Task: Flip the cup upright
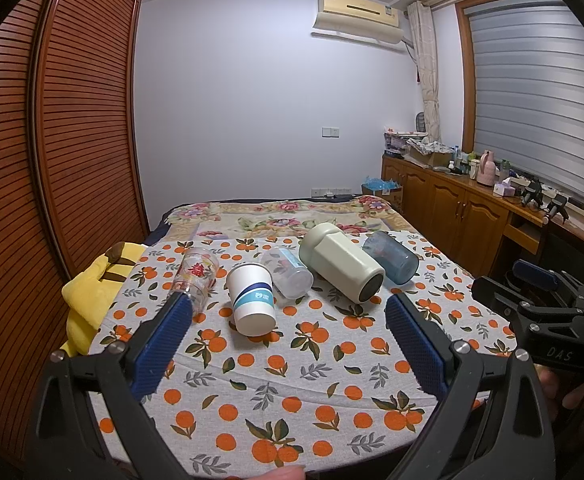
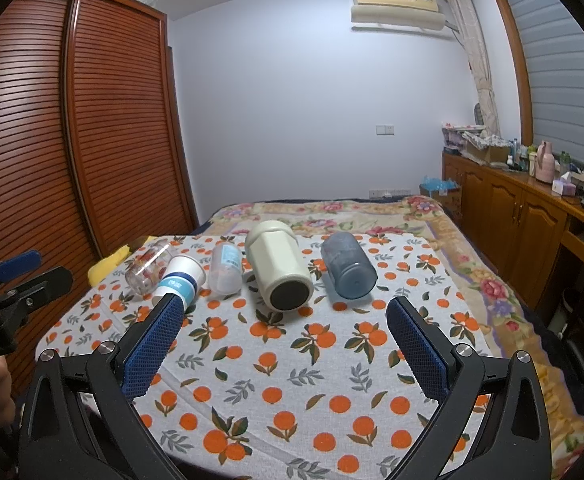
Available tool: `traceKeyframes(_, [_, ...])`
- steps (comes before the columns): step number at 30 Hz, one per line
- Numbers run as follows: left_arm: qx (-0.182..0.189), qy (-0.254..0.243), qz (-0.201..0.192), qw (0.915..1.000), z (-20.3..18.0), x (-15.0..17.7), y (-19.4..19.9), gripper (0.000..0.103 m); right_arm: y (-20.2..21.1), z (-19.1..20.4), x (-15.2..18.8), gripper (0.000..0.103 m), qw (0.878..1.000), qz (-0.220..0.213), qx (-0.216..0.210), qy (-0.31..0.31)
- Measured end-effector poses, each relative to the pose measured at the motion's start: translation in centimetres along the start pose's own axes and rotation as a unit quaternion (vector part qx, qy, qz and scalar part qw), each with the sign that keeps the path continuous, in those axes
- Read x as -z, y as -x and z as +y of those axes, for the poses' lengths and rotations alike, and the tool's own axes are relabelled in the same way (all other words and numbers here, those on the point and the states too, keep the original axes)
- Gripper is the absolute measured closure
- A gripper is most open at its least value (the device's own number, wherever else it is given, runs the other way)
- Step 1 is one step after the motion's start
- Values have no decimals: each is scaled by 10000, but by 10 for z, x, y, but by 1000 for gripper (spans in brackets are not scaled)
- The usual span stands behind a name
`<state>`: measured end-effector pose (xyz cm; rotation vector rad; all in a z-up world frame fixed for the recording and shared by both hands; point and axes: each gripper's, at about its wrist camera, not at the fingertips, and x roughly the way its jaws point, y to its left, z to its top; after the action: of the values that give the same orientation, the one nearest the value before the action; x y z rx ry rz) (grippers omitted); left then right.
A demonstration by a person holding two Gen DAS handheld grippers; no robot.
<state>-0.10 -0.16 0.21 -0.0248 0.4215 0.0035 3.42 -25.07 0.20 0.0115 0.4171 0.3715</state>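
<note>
Several cups lie on their sides in a row on the orange-print cloth (image 1: 292, 380): a clear glass with red print (image 1: 196, 276), a white paper cup with a blue band (image 1: 252, 300), a clear plastic cup (image 1: 288, 274), a cream mug (image 1: 339, 262) and a blue tumbler (image 1: 391, 256). In the right wrist view the same row shows: glass (image 2: 148, 266), paper cup (image 2: 182, 278), plastic cup (image 2: 224, 268), cream mug (image 2: 280, 268), blue tumbler (image 2: 347, 266). My left gripper (image 1: 288, 308) is open, short of the paper cup. My right gripper (image 2: 286, 312) is open, short of the cream mug.
A yellow plush (image 1: 92, 292) lies at the cloth's left edge. A slatted wooden wardrobe (image 1: 52, 160) stands to the left. A floral bedspread (image 1: 276, 216) lies behind the cups. A wooden cabinet (image 1: 451, 208) with clutter runs along the right.
</note>
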Motion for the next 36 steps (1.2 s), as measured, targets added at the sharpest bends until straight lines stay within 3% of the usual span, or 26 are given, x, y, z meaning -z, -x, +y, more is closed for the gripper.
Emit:
traceKeyframes(26, [24,7,47,10000,-7,-4,4,5,-3,0,3,0,10000,42,3,-13])
traceKeyframes(36, [41,75,291,9995,17,5,-30,5,-20,-11,9,0,9998,186,50,-35])
